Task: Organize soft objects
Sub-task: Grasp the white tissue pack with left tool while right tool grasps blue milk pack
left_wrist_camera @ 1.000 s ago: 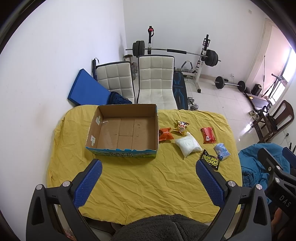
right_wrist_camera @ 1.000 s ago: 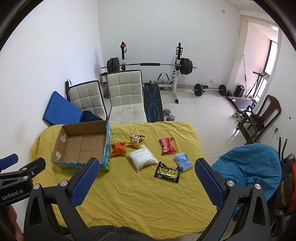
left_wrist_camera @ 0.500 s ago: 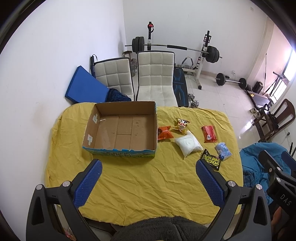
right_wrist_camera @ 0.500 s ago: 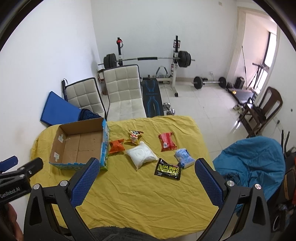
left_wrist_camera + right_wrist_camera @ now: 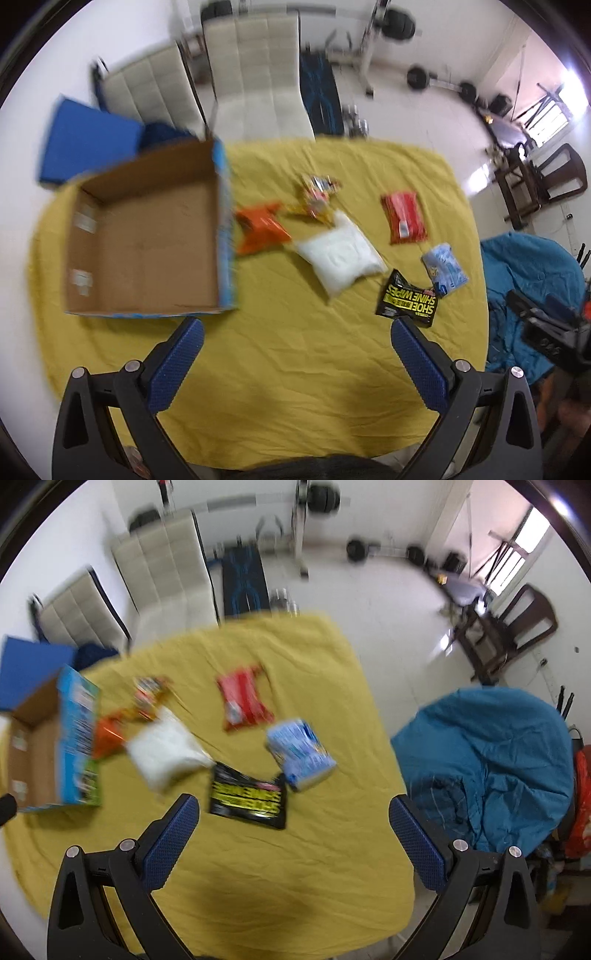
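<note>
Right now I have both tools spread wide with nothing between the pads: the left tool (image 5: 295,363) hangs above the near part of the counter (image 5: 295,387), and the right tool (image 5: 293,842) does the same further toward the counter's right edge. I judge they are held high and open like this because no pick has been made yet, and a wide gap leaves room to come down over a floppy packet. Nearest the right tool lies the black wipes packet (image 5: 249,799), flat on the yellow cloth, with the pale blue packet (image 5: 301,753) just beside it and touching its far corner. Beyond those sit the white pouch (image 5: 341,256), the red packet (image 5: 404,218), the orange snack bag (image 5: 260,230) and a small multicoloured snack bag (image 5: 317,194); these last ones are blurred, so I cannot read their print. All six lie loose in a cluster to the right of the cardboard box (image 5: 144,240), which stands open and empty on the counter's left side, the orange bag closest to its wall. That layout reads to me as sort-into-the-box: the container within the left tool's reach, the soft goods within the right's. Off the counter's right edge a blue beanbag (image 5: 487,764) rests on the floor.
</note>
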`<state>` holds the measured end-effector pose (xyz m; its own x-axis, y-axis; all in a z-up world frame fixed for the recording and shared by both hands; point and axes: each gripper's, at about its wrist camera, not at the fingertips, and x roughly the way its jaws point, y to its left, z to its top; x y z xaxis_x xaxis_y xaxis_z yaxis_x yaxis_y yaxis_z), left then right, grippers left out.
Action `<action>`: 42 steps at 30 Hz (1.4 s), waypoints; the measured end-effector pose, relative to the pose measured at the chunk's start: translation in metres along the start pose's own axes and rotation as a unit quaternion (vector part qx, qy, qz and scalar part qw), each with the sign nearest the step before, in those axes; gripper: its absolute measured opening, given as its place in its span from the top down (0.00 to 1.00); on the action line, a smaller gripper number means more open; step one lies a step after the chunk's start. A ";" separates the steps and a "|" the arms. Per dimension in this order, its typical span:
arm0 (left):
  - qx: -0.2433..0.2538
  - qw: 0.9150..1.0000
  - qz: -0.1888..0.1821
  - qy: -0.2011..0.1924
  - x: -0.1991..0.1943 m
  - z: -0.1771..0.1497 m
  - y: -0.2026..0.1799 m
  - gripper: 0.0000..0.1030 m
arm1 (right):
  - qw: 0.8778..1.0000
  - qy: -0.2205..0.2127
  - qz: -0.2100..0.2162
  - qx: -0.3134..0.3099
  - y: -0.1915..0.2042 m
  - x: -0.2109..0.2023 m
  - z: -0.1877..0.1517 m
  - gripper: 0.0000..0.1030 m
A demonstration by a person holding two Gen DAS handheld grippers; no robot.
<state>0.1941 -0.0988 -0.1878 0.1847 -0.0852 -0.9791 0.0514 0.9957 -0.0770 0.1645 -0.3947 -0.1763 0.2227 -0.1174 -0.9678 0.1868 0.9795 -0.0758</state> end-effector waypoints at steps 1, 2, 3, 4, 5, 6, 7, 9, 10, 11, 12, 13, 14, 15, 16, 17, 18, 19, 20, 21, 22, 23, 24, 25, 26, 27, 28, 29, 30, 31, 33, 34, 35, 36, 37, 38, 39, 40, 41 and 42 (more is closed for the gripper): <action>-0.006 1.000 -0.011 0.024 0.024 0.009 -0.004 0.00 | 1.000 0.015 0.012 -0.006 -0.002 0.021 0.005 0.00; -0.011 0.999 -0.019 0.045 0.042 0.018 -0.007 0.00 | 0.999 0.030 0.021 -0.016 -0.003 0.048 0.010 0.00; -0.021 0.997 -0.022 0.070 0.066 0.029 -0.011 0.00 | 0.999 0.042 0.010 -0.024 -0.001 0.067 0.016 0.00; -0.027 0.996 -0.022 0.081 0.079 0.034 -0.013 0.00 | 0.998 0.058 -0.001 -0.032 0.002 0.087 0.020 0.00; -0.032 0.995 -0.024 0.095 0.095 0.041 -0.017 0.00 | 0.997 0.072 -0.004 -0.035 0.000 0.107 0.025 0.00; -0.033 0.993 -0.027 0.110 0.111 0.047 -0.020 0.00 | 0.996 0.080 -0.003 -0.034 0.004 0.117 0.026 0.00; -0.034 0.991 -0.024 0.129 0.127 0.053 -0.024 0.00 | 0.996 0.087 0.005 -0.032 0.004 0.133 0.032 0.00; -0.047 0.987 -0.027 0.153 0.153 0.063 -0.026 0.00 | 0.993 0.111 0.009 -0.033 0.003 0.164 0.040 0.00; -0.056 0.984 -0.030 0.166 0.167 0.069 -0.027 0.00 | 0.992 0.118 0.004 -0.036 0.002 0.176 0.042 0.00; -0.065 0.982 -0.031 0.172 0.177 0.074 -0.027 0.00 | 0.991 0.124 0.003 -0.044 0.001 0.190 0.045 0.00; -0.075 0.980 -0.034 0.181 0.187 0.077 -0.027 0.00 | 0.990 0.129 0.004 -0.049 0.001 0.197 0.047 0.01; -0.087 0.976 -0.034 0.197 0.199 0.081 -0.026 0.00 | 0.990 0.132 0.007 -0.052 0.000 0.201 0.047 0.01; -0.097 0.973 -0.036 0.207 0.208 0.082 -0.025 0.00 | 0.989 0.137 0.013 -0.053 -0.001 0.209 0.049 0.01; -0.106 0.969 -0.038 0.220 0.217 0.083 -0.024 0.00 | 0.988 0.141 0.019 -0.053 0.000 0.216 0.053 0.04; -0.117 0.964 -0.036 0.235 0.227 0.084 -0.023 0.00 | 0.988 0.144 0.023 -0.053 0.000 0.219 0.054 0.04; -0.129 0.960 -0.038 0.246 0.235 0.085 -0.021 0.00 | 0.987 0.151 0.029 -0.054 0.000 0.225 0.055 0.04; -0.138 0.957 -0.038 0.253 0.243 0.086 -0.021 0.00 | 0.986 0.153 0.033 -0.054 -0.001 0.230 0.057 0.05; -0.145 0.954 -0.042 0.258 0.249 0.086 -0.021 0.00 | 0.986 0.156 0.036 -0.053 -0.001 0.234 0.057 0.05; -0.154 0.951 -0.054 0.263 0.254 0.086 -0.023 0.00 | 0.985 0.159 0.038 -0.051 -0.003 0.239 0.059 0.07; -0.159 0.949 -0.057 0.265 0.258 0.086 -0.024 0.00 | 0.985 0.162 0.040 -0.050 -0.003 0.242 0.061 0.12; -0.161 0.949 -0.056 0.267 0.263 0.087 -0.026 0.00 | 0.984 0.166 0.042 -0.051 -0.003 0.247 0.062 0.15; -0.160 0.950 -0.051 0.264 0.265 0.087 -0.030 0.00 | 0.983 0.172 0.041 -0.051 -0.003 0.253 0.062 0.21; -0.154 0.952 -0.046 0.261 0.269 0.087 -0.033 0.00 | 0.983 0.175 0.040 -0.052 -0.002 0.256 0.063 0.21; -0.144 0.955 -0.037 0.256 0.274 0.087 -0.038 0.00 | 0.983 0.175 0.037 -0.053 -0.002 0.260 0.062 0.21; -0.136 0.958 -0.032 0.251 0.276 0.086 -0.043 0.01 | 0.983 0.175 0.032 -0.054 -0.003 0.263 0.061 0.24; -0.127 0.962 -0.025 0.242 0.279 0.085 -0.047 0.02 | 0.983 0.175 0.027 -0.055 -0.004 0.265 0.061 0.29; -0.112 0.966 -0.019 0.231 0.279 0.084 -0.051 0.05 | 0.983 0.176 0.022 -0.054 -0.004 0.268 0.060 0.31; -0.094 0.970 -0.014 0.223 0.276 0.084 -0.057 0.08 | 0.982 0.180 0.022 -0.051 -0.004 0.270 0.058 0.34; -0.069 0.975 -0.006 0.213 0.273 0.083 -0.066 0.09 | 0.981 0.185 0.025 -0.045 -0.006 0.272 0.056 0.38; -0.038 0.978 0.001 0.203 0.270 0.082 -0.074 0.11 | 0.980 0.192 0.027 -0.035 -0.010 0.273 0.055 0.40; 0.046 0.981 0.024 0.187 0.263 0.074 -0.096 0.11 | 0.978 0.203 0.035 -0.023 -0.020 0.270 0.052 0.43; 0.069 0.980 0.030 0.187 0.262 0.071 -0.102 0.11 | 0.977 0.210 0.038 -0.018 -0.024 0.270 0.050 0.44; 0.086 0.978 0.035 0.188 0.263 0.067 -0.106 0.11 | 0.975 0.216 0.043 -0.007 -0.029 0.271 0.049 0.44; 0.092 0.978 0.037 0.186 0.263 0.065 -0.108 0.11 | 0.975 0.217 0.046 -0.004 -0.032 0.270 0.048 0.44; 0.092 0.979 0.037 0.180 0.264 0.064 -0.109 0.11 | 0.975 0.215 0.048 -0.004 -0.035 0.271 0.047 0.44; 0.088 0.980 0.036 0.177 0.266 0.064 -0.110 0.11 | 0.976 0.214 0.049 -0.002 -0.038 0.275 0.047 0.44; 0.081 0.980 0.034 0.178 0.268 0.066 -0.110 0.11 | 0.975 0.214 0.050 0.002 -0.039 0.276 0.047 0.44; 0.073 0.981 0.031 0.178 0.272 0.064 -0.108 0.11 | 0.976 0.213 0.051 0.004 -0.042 0.279 0.046 0.44; 0.067 0.981 0.029 0.177 0.274 0.064 -0.108 0.11 | 0.976 0.211 0.050 0.005 -0.044 0.282 0.046 0.44; 0.061 0.982 0.026 0.176 0.277 0.061 -0.109 0.11 | 0.977 0.209 0.049 0.006 -0.044 0.281 0.043 0.44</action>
<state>0.2996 -0.2329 -0.4391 -0.1585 0.0054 -0.9873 0.1730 0.9847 -0.0224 0.2603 -0.4781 -0.4343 -0.1702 0.0566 -0.9838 0.1961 0.9803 0.0225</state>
